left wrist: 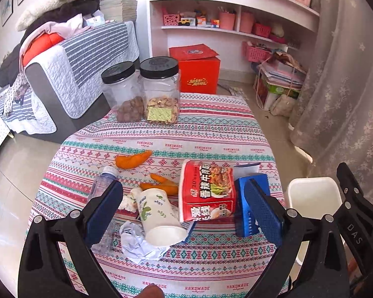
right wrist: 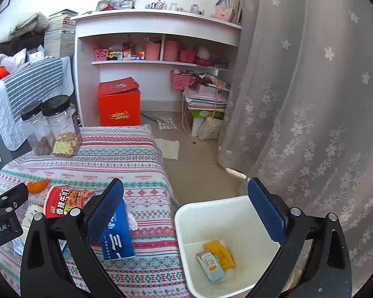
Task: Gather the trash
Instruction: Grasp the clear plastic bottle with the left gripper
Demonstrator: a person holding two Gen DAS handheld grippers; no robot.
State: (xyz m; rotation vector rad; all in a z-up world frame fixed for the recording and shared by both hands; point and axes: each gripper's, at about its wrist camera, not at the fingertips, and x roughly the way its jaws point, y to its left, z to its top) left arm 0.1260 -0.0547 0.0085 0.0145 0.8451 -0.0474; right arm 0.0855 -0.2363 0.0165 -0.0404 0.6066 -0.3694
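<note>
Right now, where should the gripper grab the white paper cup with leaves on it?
Grip the white paper cup with leaves across its round middle, coming from above. It lies tipped over, open mouth toward the camera, so its curved sides are exposed for the open left gripper.

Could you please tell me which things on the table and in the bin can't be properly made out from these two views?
- Left wrist view: the plastic bottle is largely hidden behind the left gripper finger.
- Left wrist view: the white bin shows only its rim; its contents are hidden.
- Right wrist view: the blue tissue box is partly covered by the right gripper finger.
- Right wrist view: print on the carton in the bin is too small to read.
</note>
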